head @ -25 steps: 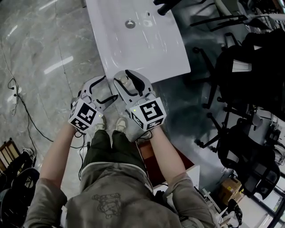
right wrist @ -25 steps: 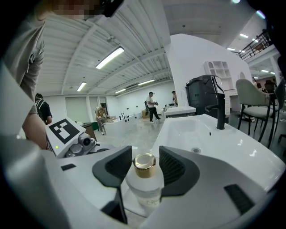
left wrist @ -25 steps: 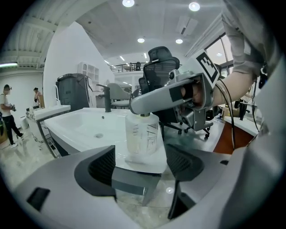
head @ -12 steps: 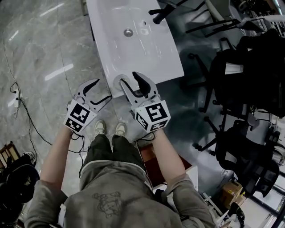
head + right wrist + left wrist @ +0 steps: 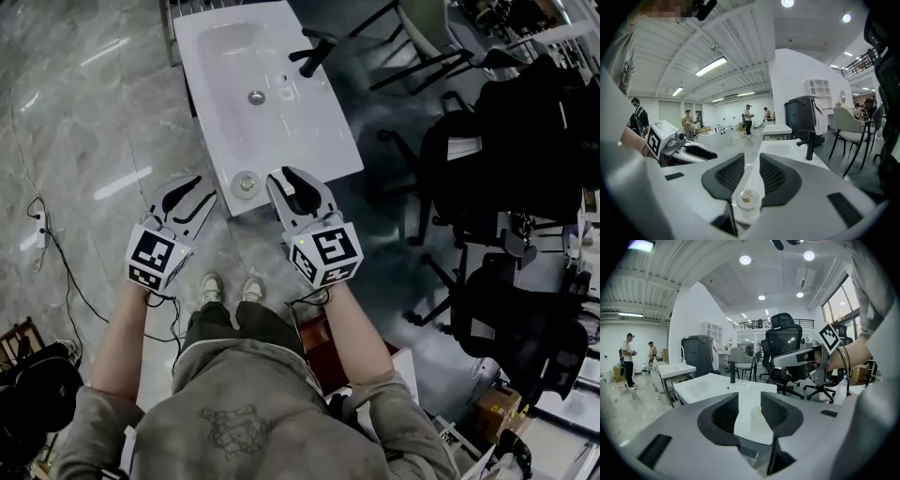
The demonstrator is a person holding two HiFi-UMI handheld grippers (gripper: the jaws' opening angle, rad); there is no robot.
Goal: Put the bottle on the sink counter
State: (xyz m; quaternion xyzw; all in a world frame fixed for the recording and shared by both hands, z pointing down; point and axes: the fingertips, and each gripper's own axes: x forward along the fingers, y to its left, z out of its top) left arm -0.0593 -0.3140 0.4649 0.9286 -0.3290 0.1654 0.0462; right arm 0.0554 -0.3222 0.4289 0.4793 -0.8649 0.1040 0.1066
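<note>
The sink counter (image 5: 281, 141) was white and glossy, smooth like glazed ceramic, with soft highlights across its basin. Its drain (image 5: 256, 96) looked like bright metal, and the tap (image 5: 312, 56) was matt black. The bottle (image 5: 246, 182) had a clear, see-through body, glass or plastic I could not tell, and a shiny gold-coloured cap (image 5: 746, 196). The floor (image 5: 84, 103) was polished grey stone with pale veins, glossy enough to mirror the ceiling lights. The person's shirt (image 5: 244, 412) was soft, matt grey-brown cloth. The office chairs (image 5: 506, 159) were black and dull, without shine.
</note>
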